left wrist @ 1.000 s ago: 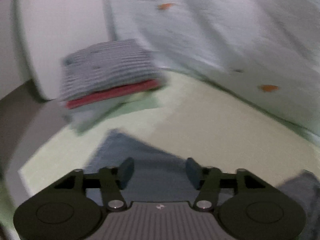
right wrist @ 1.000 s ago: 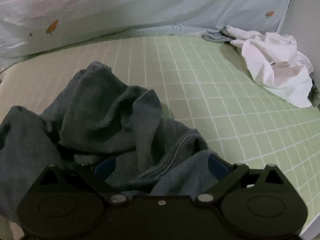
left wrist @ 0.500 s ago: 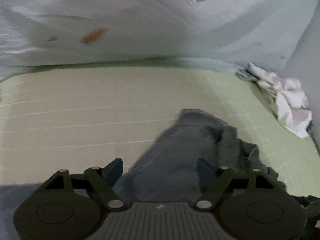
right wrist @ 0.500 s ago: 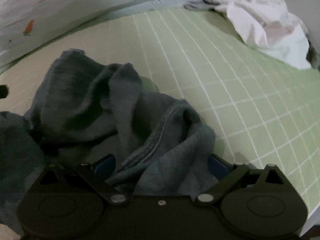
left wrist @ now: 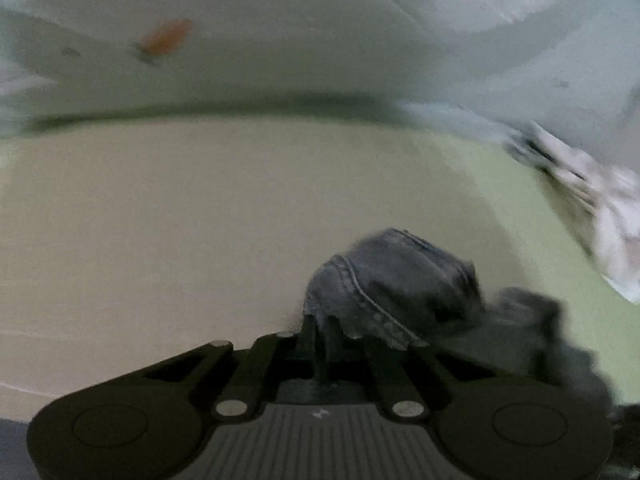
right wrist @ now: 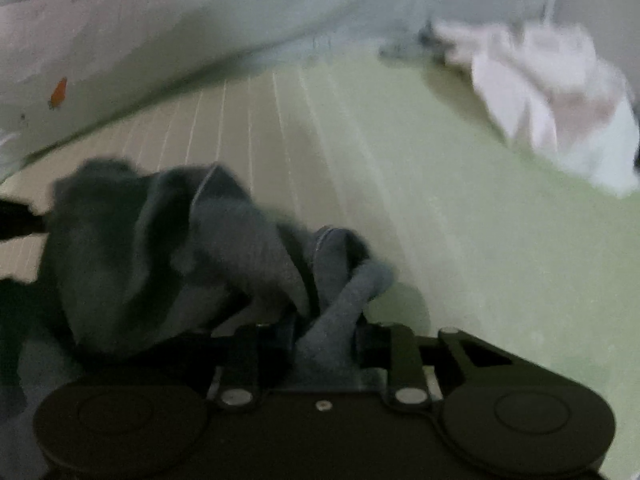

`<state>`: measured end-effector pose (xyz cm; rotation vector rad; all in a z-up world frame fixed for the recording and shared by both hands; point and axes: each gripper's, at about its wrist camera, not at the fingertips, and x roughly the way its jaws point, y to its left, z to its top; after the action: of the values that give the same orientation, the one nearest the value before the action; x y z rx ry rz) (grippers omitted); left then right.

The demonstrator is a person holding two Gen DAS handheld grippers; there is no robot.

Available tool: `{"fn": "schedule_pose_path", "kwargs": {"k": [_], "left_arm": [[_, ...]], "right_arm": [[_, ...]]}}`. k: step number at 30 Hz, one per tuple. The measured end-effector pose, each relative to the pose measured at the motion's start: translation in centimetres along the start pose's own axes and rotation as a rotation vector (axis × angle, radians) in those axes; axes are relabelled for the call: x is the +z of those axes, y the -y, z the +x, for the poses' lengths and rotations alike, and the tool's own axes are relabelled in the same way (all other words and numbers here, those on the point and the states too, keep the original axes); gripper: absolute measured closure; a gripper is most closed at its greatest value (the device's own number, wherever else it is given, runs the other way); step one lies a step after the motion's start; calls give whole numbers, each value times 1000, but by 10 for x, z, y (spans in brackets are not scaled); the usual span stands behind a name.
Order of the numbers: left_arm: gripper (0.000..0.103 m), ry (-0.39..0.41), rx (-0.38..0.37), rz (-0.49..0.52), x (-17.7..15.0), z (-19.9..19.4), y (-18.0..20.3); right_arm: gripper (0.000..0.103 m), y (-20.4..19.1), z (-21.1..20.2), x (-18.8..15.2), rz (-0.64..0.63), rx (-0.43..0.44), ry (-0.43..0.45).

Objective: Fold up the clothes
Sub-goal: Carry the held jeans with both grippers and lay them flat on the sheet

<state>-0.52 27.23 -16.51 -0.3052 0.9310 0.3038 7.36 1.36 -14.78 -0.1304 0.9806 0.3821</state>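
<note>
The left gripper [left wrist: 320, 330] has its jaws drawn almost together on a stitched hem of the dark grey-blue garment [left wrist: 394, 280], which bunches just ahead of the fingers and trails off to the right. The garment lies crumpled on the green checked bedsheet [left wrist: 200, 220], not flat and not folded.

In the right wrist view the same garment [right wrist: 160, 248] is heaped to the left, and the right gripper [right wrist: 326, 336] has its jaws narrowed on a twisted strand of its fabric. A dark tip at the far left edge may be the other gripper; it is too blurred to say.

Both views are smeared, which suggests the 2 grippers are moving. My reading is that the step in hand is taking the garment by 2 points to spread it. The next move likely calls for drawing the 2 grips apart and shaking or laying the cloth flat, so that edges and seams can be found before any fold.

Further right, a crumpled white garment [right wrist: 552, 100] lies near the pale duvet with carrot print [right wrist: 160, 20].

No basket, box or other container shows in either view.
</note>
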Motion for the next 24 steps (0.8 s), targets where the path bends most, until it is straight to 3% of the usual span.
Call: {"fn": "schedule_pose_path", "kwargs": {"k": [5, 8, 9, 11, 13, 14, 15, 17, 20, 24], "left_arm": [[98, 90, 227, -236, 25, -17, -102], [98, 140, 319, -374, 31, -31, -159], [97, 156, 346, -404, 32, -37, -172], [92, 182, 420, -433, 31, -47, -193], [78, 187, 471, -445, 25, -58, -205], [64, 189, 488, -453, 22, -64, -210], [53, 191, 484, -467, 15, -70, -216], [40, 184, 448, -510, -4, -82, -222], [34, 117, 463, -522, -43, -93, -223], [25, 22, 528, -598, -99, -107, -227]], "right_arm": [[78, -27, 20, 76, -138, -5, 142], [74, -60, 28, 122, -179, 94, 243], [70, -72, 29, 136, -192, 137, 274], [50, -114, 38, 151, -267, 110, 298], [33, -151, 43, 148, -340, 47, 326], [29, -169, 44, 145, -371, 26, 345], [17, -171, 43, 136, -361, 43, 326], [8, -177, 42, 118, -342, 77, 289], [4, -185, 40, 91, -312, 127, 233], [3, -174, 34, 40, -285, 93, 116]]}}
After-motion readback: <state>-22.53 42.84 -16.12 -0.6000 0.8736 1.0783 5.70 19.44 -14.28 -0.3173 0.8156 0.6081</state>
